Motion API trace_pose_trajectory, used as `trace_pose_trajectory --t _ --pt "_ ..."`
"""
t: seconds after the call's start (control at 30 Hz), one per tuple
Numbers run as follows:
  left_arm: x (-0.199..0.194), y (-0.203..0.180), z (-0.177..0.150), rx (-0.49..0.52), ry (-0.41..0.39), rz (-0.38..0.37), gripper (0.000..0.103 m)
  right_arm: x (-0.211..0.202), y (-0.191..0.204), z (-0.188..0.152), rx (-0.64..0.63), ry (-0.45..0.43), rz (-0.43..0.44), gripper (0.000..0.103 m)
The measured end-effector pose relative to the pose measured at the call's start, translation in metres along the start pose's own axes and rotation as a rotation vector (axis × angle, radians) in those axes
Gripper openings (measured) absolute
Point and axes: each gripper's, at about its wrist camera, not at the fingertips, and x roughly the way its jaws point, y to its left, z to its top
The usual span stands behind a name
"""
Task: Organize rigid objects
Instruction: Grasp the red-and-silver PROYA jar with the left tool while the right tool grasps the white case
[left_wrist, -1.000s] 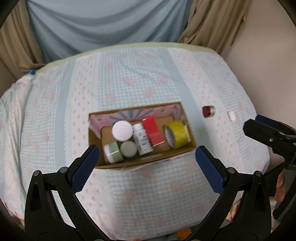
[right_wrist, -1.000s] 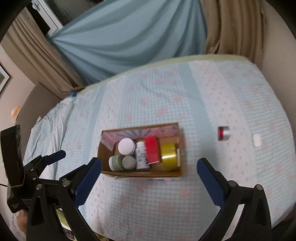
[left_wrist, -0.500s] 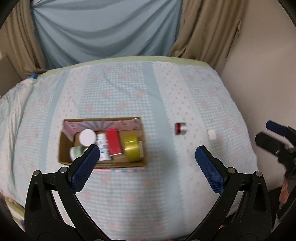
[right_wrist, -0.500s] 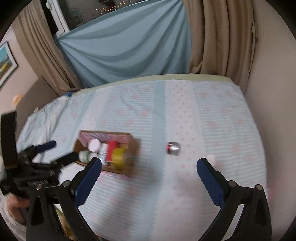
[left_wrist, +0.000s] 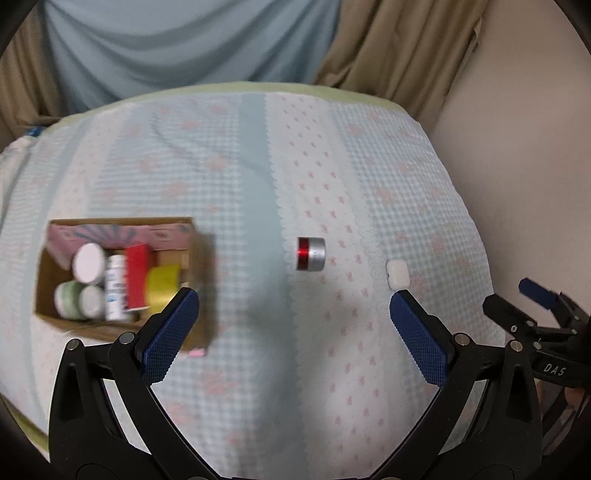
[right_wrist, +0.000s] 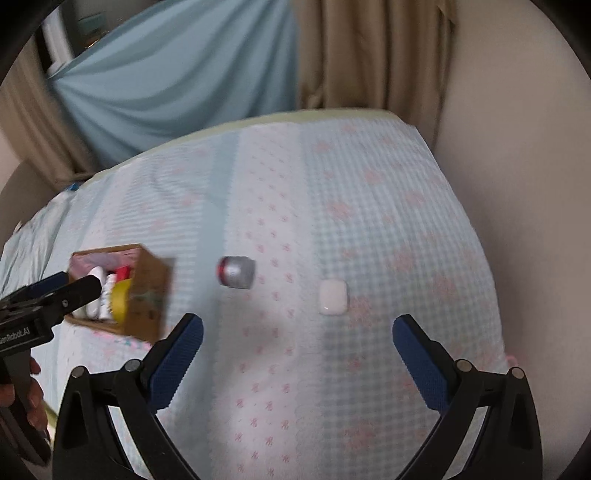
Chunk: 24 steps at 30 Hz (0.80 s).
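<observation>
A cardboard box (left_wrist: 194, 258) sits at the left on the checked cloth; it also shows in the right wrist view (right_wrist: 147, 284). It holds jars, a white bottle, a red box and a yellow tape roll (left_wrist: 162, 282). A silver and red cylinder (left_wrist: 311, 254) lies on its side right of the box, also in the right wrist view (right_wrist: 237, 272). A small white case (left_wrist: 397, 275) lies further right, also in the right wrist view (right_wrist: 333, 297). My left gripper (left_wrist: 293, 325) is open and empty, above the cloth. My right gripper (right_wrist: 297, 347) is open and empty, near the white case.
The table (left_wrist: 258, 155) wears a light blue checked cloth and ends at a beige wall (left_wrist: 517, 147) on the right. Blue and tan curtains (left_wrist: 166, 48) hang behind it. The right gripper shows at the left view's right edge (left_wrist: 535, 306).
Both grippers have moved right and closer to the cloth. The box has slid toward the left of both views, and the cylinder and white case now sit near the middle.
</observation>
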Motion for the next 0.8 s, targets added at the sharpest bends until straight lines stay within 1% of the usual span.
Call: trace_pose_trajectory --t 0.13,0.33,0.43,0.5,0.57,0.6,0.67,0.73,0.77,0.8 --pt "0.055 -0.010 0.002 0.019 -0.002 0.011 0.102 0.044 -0.016 -0.007 0.024 -0.004 -0.029 0.102" --pt "0.139 -0.020 -0.006 0.058 -0.034 0.017 0.102 0.120 -0.026 -0.023 0.003 -0.058 -0.063 0.101" --pt "0.182 -0.021 -0.011 0.064 -0.016 0.027 0.098 0.155 -0.027 -0.029 -0.008 -0.034 -0.063 0.097" --pt "0.203 -0.020 -0.014 0.066 -0.004 0.025 0.092 0.178 -0.029 -0.034 -0.016 -0.019 -0.079 0.094" --pt "0.220 -0.021 -0.016 0.079 -0.004 0.028 0.090 0.191 -0.031 -0.036 -0.025 -0.015 -0.088 0.090" --pt "0.227 -0.021 -0.017 0.082 -0.005 0.030 0.088 0.197 -0.032 -0.037 -0.027 -0.015 -0.094 0.084" --pt "0.236 -0.021 -0.018 0.084 -0.012 0.022 0.086 0.205 -0.035 -0.038 -0.023 -0.015 -0.101 0.080" --pt "0.243 -0.023 -0.017 0.088 -0.010 0.015 0.083 0.210 -0.037 -0.037 -0.011 -0.017 -0.105 0.071" --pt "0.247 -0.024 -0.016 0.093 -0.005 0.015 0.080 0.212 -0.038 -0.037 -0.006 -0.017 -0.112 0.068" --pt "0.251 -0.025 -0.015 0.099 0.003 0.023 0.076 0.213 -0.039 -0.036 -0.003 -0.017 -0.119 0.064"
